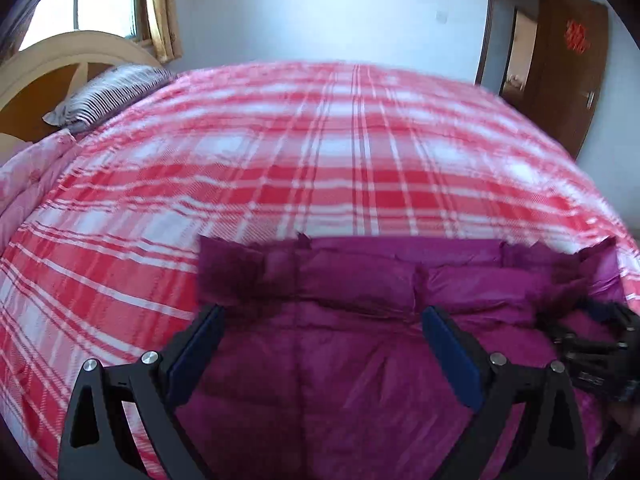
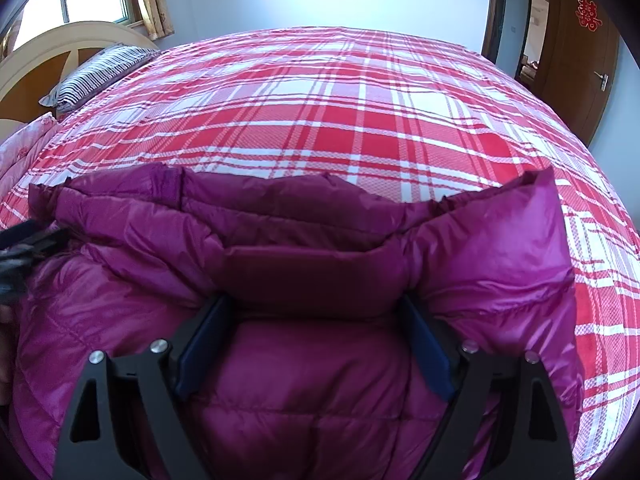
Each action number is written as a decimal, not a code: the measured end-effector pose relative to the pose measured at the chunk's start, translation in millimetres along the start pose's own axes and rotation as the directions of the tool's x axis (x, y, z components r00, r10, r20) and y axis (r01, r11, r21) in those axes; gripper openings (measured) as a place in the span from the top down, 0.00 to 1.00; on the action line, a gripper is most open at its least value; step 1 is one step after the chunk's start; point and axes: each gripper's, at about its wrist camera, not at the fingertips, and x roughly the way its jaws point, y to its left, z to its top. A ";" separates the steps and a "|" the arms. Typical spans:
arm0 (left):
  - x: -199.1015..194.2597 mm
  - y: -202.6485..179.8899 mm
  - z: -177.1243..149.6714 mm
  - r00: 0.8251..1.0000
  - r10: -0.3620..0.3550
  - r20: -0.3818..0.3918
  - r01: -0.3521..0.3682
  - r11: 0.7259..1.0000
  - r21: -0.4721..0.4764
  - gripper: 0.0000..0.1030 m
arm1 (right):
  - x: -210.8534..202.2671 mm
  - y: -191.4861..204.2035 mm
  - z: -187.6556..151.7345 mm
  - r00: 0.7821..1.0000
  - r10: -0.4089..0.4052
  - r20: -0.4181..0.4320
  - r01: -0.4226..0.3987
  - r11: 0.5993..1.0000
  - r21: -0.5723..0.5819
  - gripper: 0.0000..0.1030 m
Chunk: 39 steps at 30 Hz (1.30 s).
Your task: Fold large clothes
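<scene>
A magenta puffer jacket [image 1: 360, 360] lies on the near part of the bed, with its quilted body [image 2: 304, 380] filling the lower right wrist view. My left gripper [image 1: 323, 314] hangs open just above the jacket, nothing between its blue pads [image 1: 448, 352]. My right gripper [image 2: 313, 306] is low in the jacket with its jaws wide. Padding bulges between its pads [image 2: 430, 360], and a dark fold [image 2: 316, 276] lies across the fingertips. A raised shiny flap [image 2: 532, 240] stands to its right. Each gripper shows at the edge of the other's view: the right gripper [image 1: 592, 348] and the left gripper [image 2: 24, 244].
The bed is covered by a red and white plaid sheet [image 1: 320, 152] stretching far beyond the jacket. A striped pillow [image 2: 96, 72] and a wooden headboard [image 2: 60, 48] are at the back left, a pink quilt [image 1: 24, 184] at the left edge, and a brown door [image 2: 580, 48] at the right.
</scene>
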 end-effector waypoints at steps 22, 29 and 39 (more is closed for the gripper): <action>52.4 30.0 -17.9 0.993 0.002 -0.116 -0.013 0.996 -0.094 0.01 | -71.8 28.4 9.8 0.990 0.046 0.136 -0.047 0.999 0.005 0.13; 52.1 30.6 -18.1 0.993 -0.002 -0.117 -0.010 0.995 -0.099 0.01 | -26.0 55.9 -4.8 0.997 0.077 0.018 -0.076 0.995 -0.060 0.12; 53.9 31.2 -18.0 0.992 0.004 -0.124 -0.016 0.995 -0.094 0.01 | -11.9 59.2 -7.8 0.999 0.044 0.021 -0.042 0.995 -0.094 0.10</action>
